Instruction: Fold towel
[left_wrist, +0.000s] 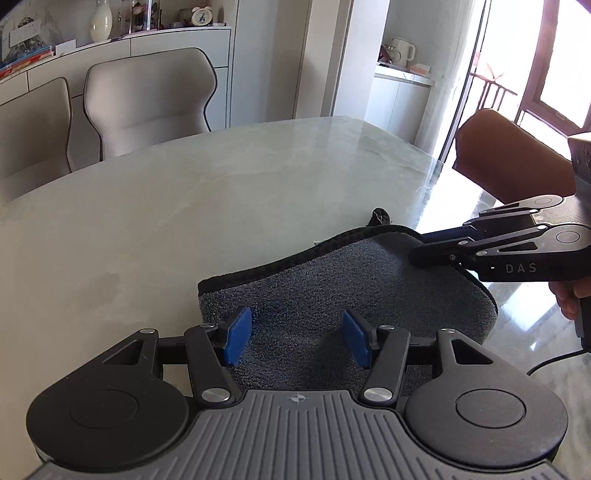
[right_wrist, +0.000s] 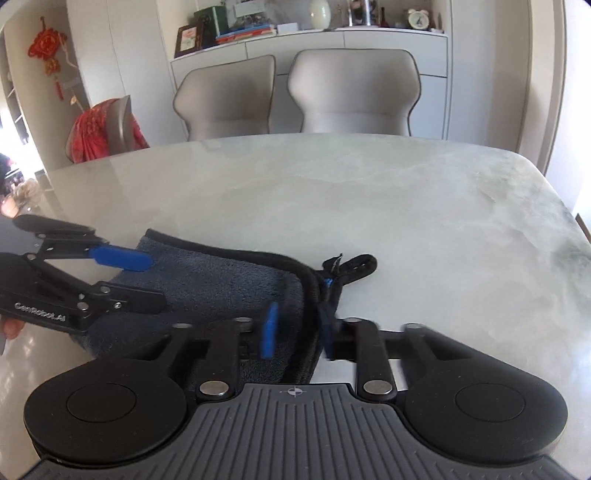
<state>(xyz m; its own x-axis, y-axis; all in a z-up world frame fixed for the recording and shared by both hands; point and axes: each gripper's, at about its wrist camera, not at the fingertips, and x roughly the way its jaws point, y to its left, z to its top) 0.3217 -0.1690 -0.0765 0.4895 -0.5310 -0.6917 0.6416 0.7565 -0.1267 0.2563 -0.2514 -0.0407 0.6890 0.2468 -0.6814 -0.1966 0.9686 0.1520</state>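
Now right gripper (right_wrist: 297, 330) clamps the towel's (right_wrist: 221, 280) edge; left gripper (left_wrist: 297, 338) gapes above it.

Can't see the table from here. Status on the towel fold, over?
Left tongs open over the towel. Right tongs straddle its black-trimmed right edge, grip unclear. Towel a folded bundle on the marble table. Nothing in the way.

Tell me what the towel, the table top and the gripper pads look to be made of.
Towel: grey terry or microfibre cloth, looped nap, black stitched binding along the edge.
Table top: pale polished stone, probably marble or a look-alike; cloudy veining and glossy reflections.
Pads on the left gripper's fingers: matte blue, likely rubber or printed plastic.
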